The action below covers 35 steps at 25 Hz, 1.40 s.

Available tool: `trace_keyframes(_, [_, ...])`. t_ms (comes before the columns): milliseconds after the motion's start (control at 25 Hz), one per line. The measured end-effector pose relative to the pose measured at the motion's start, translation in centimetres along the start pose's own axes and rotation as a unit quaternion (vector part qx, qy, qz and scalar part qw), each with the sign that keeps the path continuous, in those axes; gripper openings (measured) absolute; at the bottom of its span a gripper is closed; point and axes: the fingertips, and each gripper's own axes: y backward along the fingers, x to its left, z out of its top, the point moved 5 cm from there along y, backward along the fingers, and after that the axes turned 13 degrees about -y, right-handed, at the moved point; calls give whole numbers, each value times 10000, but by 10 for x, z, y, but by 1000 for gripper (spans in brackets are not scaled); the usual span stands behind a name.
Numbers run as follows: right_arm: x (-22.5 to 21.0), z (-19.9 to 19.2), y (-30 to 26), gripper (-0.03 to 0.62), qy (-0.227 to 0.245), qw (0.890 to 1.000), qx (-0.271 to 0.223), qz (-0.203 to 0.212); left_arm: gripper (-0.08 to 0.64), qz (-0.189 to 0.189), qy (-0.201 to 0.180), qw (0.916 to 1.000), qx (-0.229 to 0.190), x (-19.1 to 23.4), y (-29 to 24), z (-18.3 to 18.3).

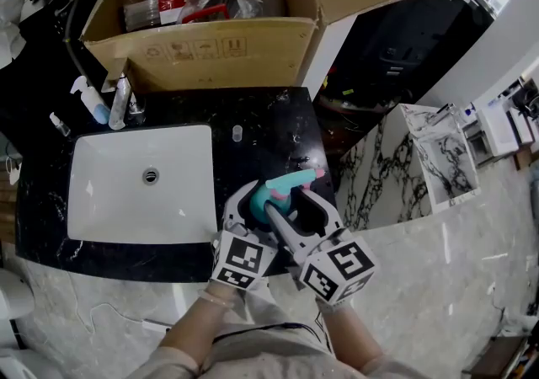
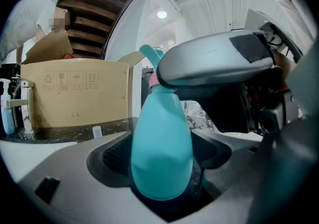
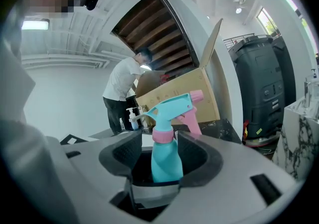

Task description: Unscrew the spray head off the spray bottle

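Note:
A teal spray bottle (image 1: 276,197) with a pink collar and pink nozzle is held upright over the front edge of the black counter (image 1: 269,129). My left gripper (image 1: 255,210) is shut on its body; in the left gripper view the teal body (image 2: 162,148) fills the space between the pads. My right gripper (image 1: 296,212) stands around the neck. In the right gripper view the pink collar (image 3: 163,136) sits between the pads with a small gap on each side, so this gripper (image 3: 163,152) is open. The spray head (image 3: 172,108) rises above it.
A white sink (image 1: 101,192) lies to the left. Behind it stand pump bottles (image 1: 94,101) and an open cardboard box (image 1: 202,53) holding plastic bottles. A small cap (image 1: 237,131) rests on the counter. A marble-patterned cabinet (image 1: 438,158) is at the right; a person (image 3: 122,93) stands by the box.

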Motion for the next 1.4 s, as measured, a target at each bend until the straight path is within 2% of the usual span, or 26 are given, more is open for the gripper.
trace_keyframes(280, [0,9,-8,224,211,9997,-113,70,368,-3,-11,10000,13,-1,0,1])
trace_keyframes(520, [-1,12,-11,146,566,9983,-122,83,368,-5,-18,10000,22,0,-1,0])
trace_keyframes(760, [0,12,-10,144,822,9964,-138,147,368,-11,-32,10000,39,-1,-1,0])
trace_keyframes(960, [4,14,-8,144,1229,9917,-311,204,368,-13,-38,10000,42,-1,0,0])
trace_keyframes(1240, [5,25,-5,141,1199,9914,-426,308,368,-26,-17,10000,73,0,-1,2])
trace_keyframes(1400, [6,30,-3,141,999,9929,-468,448,368,-99,-63,9999,71,-1,-1,1])
